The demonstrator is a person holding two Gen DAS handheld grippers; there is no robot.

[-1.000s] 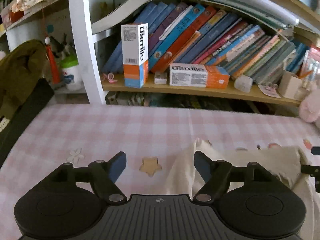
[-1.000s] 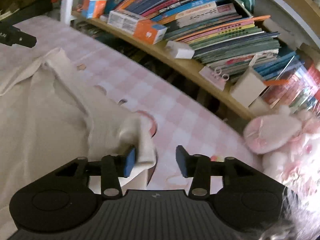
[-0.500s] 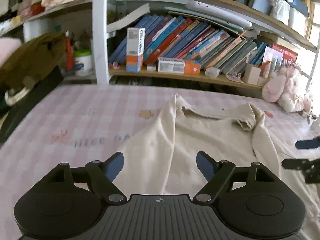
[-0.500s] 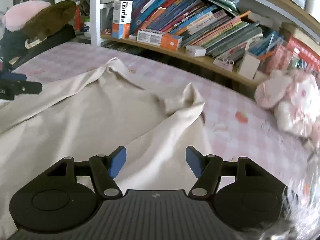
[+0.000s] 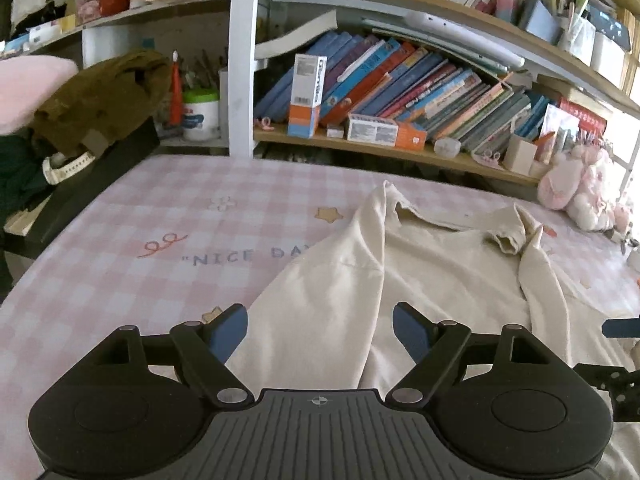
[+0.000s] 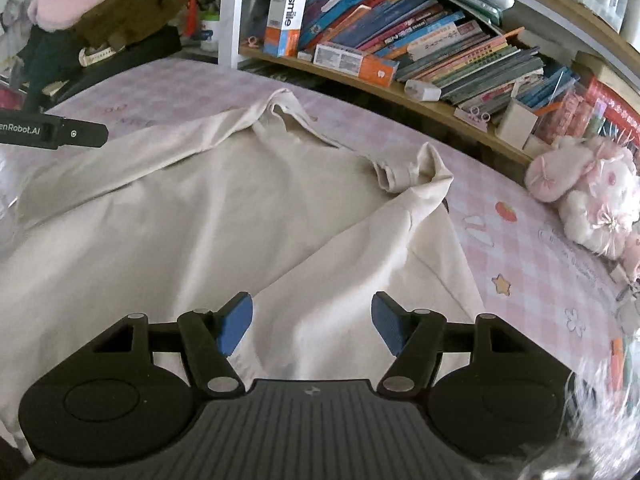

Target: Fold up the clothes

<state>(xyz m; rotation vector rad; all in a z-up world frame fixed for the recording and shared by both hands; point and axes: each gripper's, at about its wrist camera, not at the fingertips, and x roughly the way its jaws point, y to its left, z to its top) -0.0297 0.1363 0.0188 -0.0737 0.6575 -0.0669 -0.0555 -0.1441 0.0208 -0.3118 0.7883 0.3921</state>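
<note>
Lay spread across the pink checked bedcover (image 5: 168, 216) — a cream garment (image 6: 192, 216), collar toward the bookshelf (image 5: 384, 152) at 12 o'clock, bare cover open at 9 o'clock. Hovered above it with blue pads wide apart, gripping nothing: left gripper (image 5: 320, 330) and right gripper (image 6: 312, 322). Ran out of frame at 6 o'clock — the hem, hidden behind both gripper bodies.

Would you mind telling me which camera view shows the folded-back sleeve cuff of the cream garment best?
The right wrist view: the sleeve cuff sits near the middle, large and unobstructed, so its rolled hem and the peaked fold beside it read clearly. In the left wrist view the same cuff appears smaller and further right, at a flatter angle, with less detail of the fold.
</note>
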